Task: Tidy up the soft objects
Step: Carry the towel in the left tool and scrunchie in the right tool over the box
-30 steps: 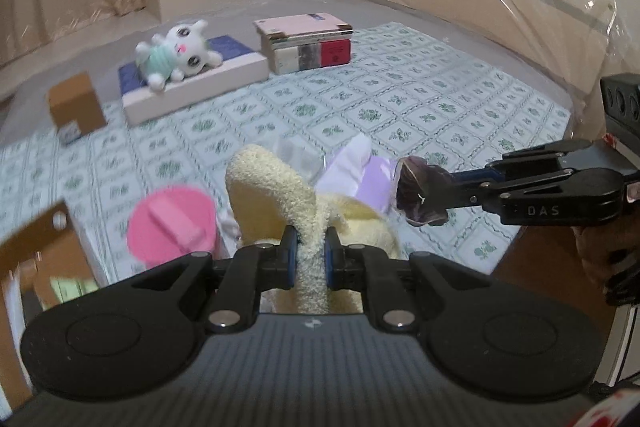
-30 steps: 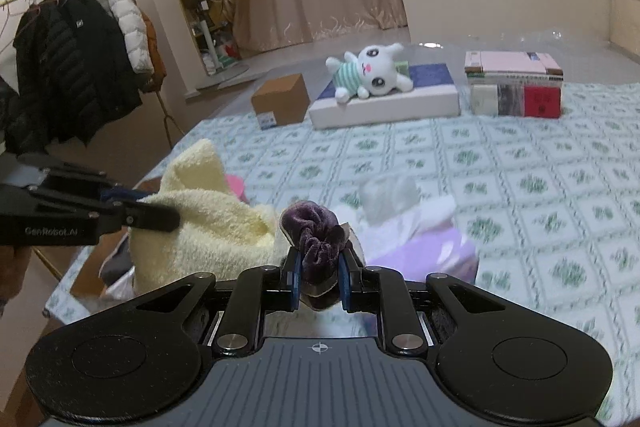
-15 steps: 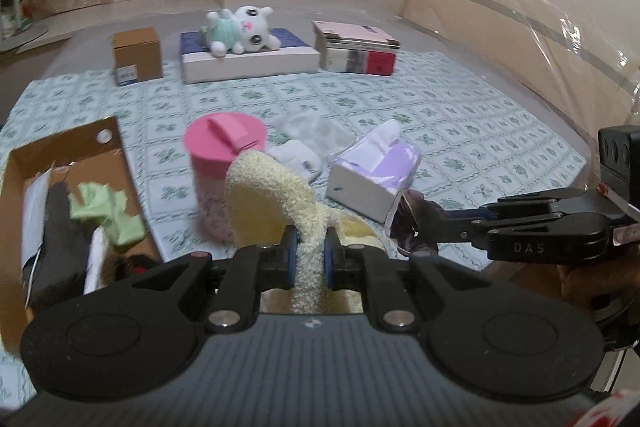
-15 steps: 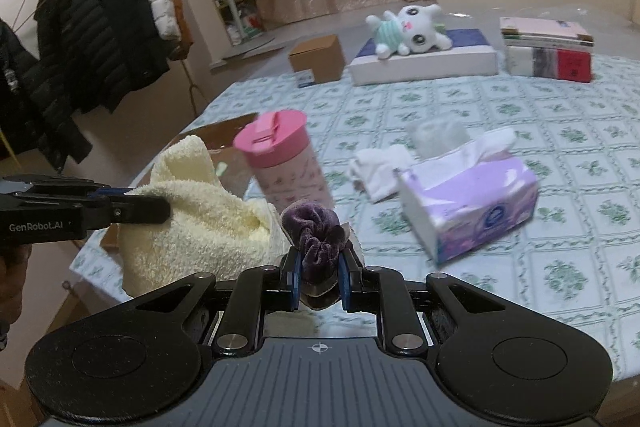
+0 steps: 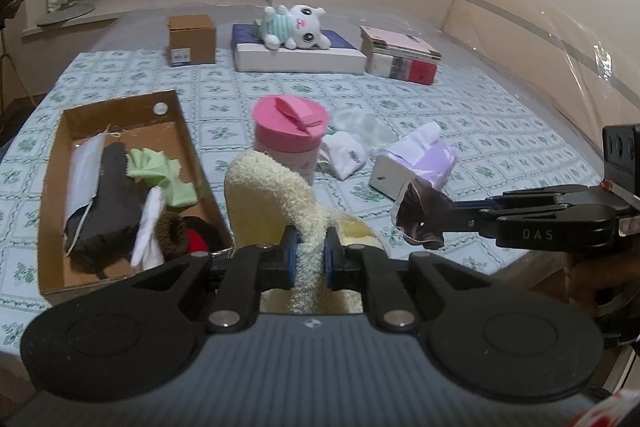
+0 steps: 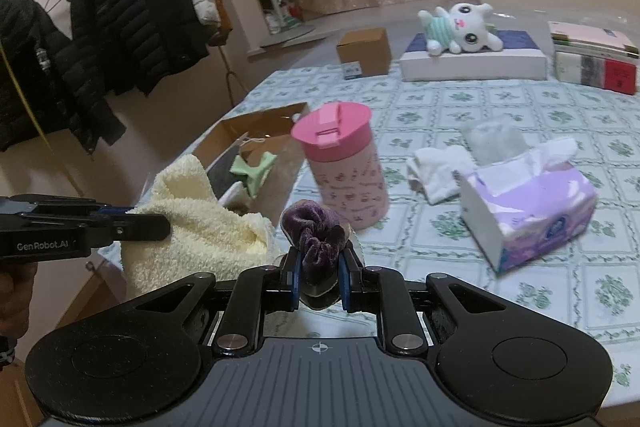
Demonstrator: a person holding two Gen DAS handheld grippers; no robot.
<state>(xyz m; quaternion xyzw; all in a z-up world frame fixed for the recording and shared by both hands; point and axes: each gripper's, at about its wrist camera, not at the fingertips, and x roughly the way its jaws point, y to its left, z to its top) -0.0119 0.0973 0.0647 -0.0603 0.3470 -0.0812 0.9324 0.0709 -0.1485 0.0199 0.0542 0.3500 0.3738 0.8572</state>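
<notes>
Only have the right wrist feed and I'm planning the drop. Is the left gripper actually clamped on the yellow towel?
Observer: Yes. The left wrist view shows the left gripper shut on the yellow towel, with a fold pinched between its pads.
Operator: What's in the cardboard box? I only see a green cloth.
Observer: It also holds a dark grey cloth, a white piece, a brown fuzzy item and something red.
Operator: Any room left?
Observer: The far end of the box, near the round hole, shows bare floor.
</notes>
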